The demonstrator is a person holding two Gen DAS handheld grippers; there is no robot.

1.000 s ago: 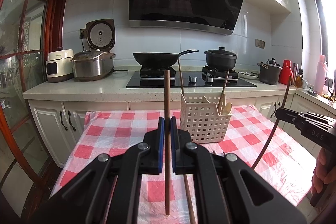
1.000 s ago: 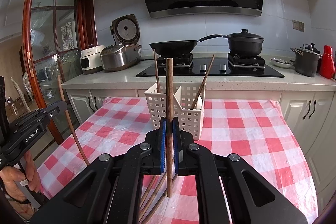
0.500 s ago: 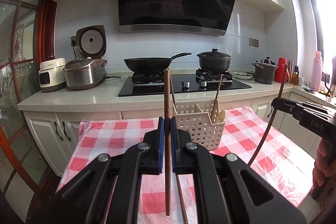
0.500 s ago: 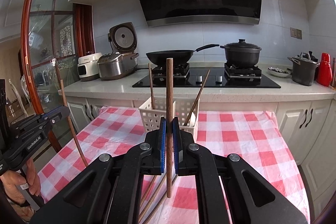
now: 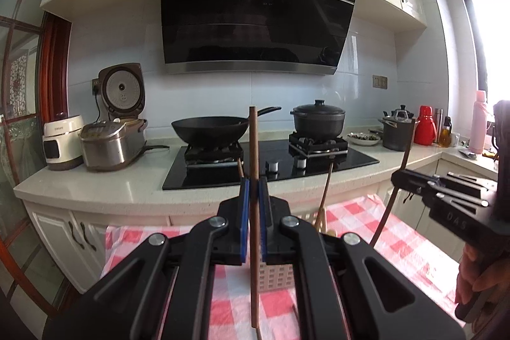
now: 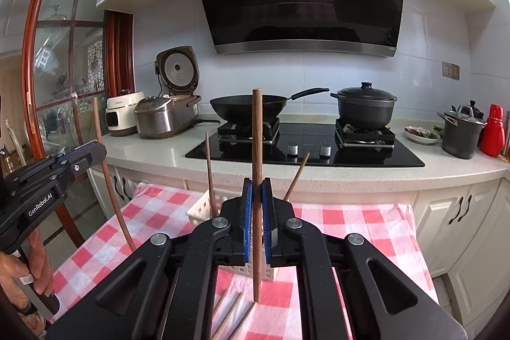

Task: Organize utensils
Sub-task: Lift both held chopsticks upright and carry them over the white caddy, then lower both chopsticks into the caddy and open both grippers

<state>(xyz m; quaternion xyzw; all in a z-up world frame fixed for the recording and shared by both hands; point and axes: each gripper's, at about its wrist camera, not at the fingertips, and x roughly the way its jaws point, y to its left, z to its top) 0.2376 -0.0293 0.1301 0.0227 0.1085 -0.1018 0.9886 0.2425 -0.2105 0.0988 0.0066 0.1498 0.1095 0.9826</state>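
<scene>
My left gripper (image 5: 254,190) is shut on a brown wooden chopstick (image 5: 253,145), held upright above the checked tablecloth (image 5: 347,209). My right gripper (image 6: 256,190) is shut on a second upright chopstick (image 6: 257,133). The white slotted basket (image 6: 200,209) stands on the cloth beyond both grippers, largely hidden by their jaws, with a chopstick (image 6: 208,168) and a wooden spoon (image 5: 323,206) sticking out of it. Each view catches the other gripper from the side: the right gripper (image 5: 398,177) and the left gripper (image 6: 97,150), each clamping its stick. Several loose chopsticks (image 6: 229,314) lie on the cloth below.
Behind the table runs a counter (image 5: 127,180) with a hob, a black wok (image 5: 210,129), a lidded pot (image 5: 318,118) and rice cookers (image 5: 108,142). A grey pot and a red flask (image 6: 492,129) stand at the right. A glass door (image 6: 63,69) is at the left.
Both grippers have risen with their chopsticks still clamped upright. The basket has dropped lower in both views and is now mostly hidden behind the jaws.
</scene>
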